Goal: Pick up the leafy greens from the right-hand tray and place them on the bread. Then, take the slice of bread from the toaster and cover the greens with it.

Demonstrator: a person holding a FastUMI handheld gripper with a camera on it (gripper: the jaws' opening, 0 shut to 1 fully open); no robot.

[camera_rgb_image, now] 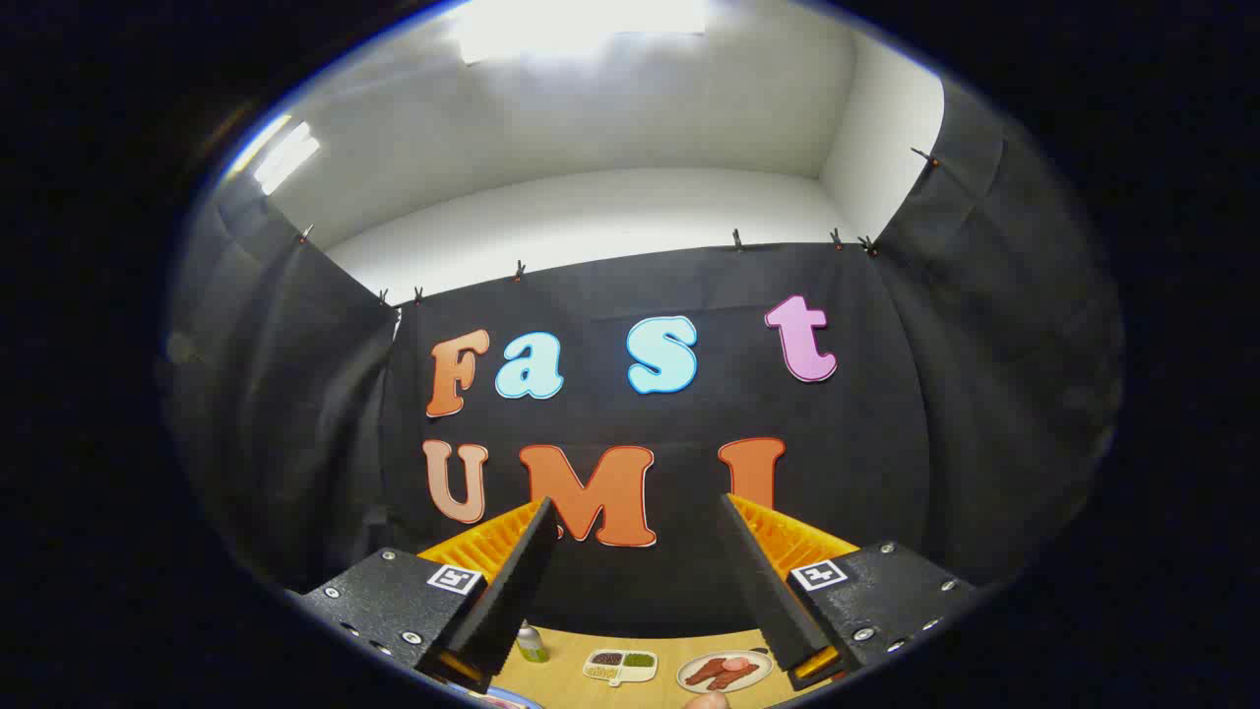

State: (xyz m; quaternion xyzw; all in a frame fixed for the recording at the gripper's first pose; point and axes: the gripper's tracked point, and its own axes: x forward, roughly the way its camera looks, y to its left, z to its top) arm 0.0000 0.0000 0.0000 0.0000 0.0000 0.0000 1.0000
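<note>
Below the raised fingers, on the wooden table (571,655), no leafy greens, bread or toaster can be made out, so how the greens look cannot be told; what lies there is a plate of reddish slices (724,672), a divided dish (620,666) and a small bottle (532,643). With the gripper (642,576) wide open, empty and aimed at the booth wall, the risk, I judge, is a descent begun blind, landing on the wrong dish.
</note>
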